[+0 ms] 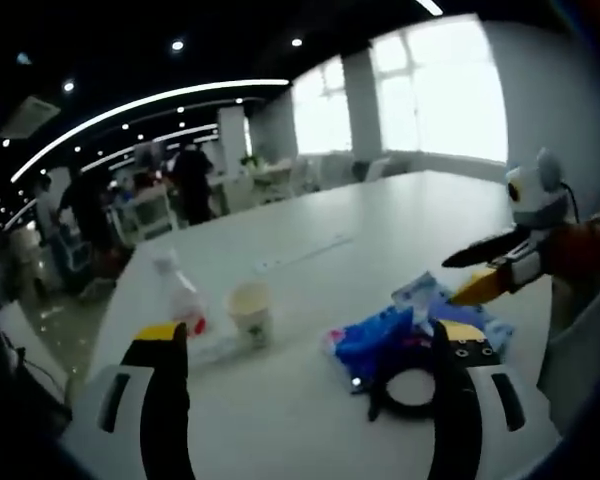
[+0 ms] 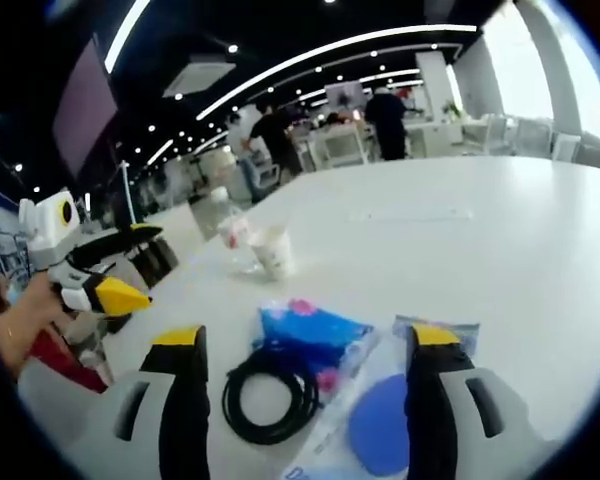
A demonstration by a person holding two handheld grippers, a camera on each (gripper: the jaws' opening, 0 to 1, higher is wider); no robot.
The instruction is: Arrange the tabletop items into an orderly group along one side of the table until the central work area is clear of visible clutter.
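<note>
Both grippers, left gripper (image 1: 305, 345) and right gripper (image 2: 305, 345), hover with jaws spread wide, holding nothing. Nearest the desk (image 2: 500, 240) edge lie a coiled black cable (image 2: 270, 392) and blue packets (image 2: 310, 335); farther in stand a paper cup (image 2: 274, 250) and bottle (image 2: 230, 232). Gathering seems barely begun; next likely calls for closing on the cable.

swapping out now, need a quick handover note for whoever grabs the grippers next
Left gripper: open, holding nothing, above the white table.
Right gripper: open, holding nothing, over the blue packet.
Things: the packet and a coiled black cable lie together, with a clear bag with a blue disc beside them. A paper cup and a plastic bottle stand a bit further off.
Done: nothing grouped yet, judging by the spread.
Left: gather everything along one side.
</note>
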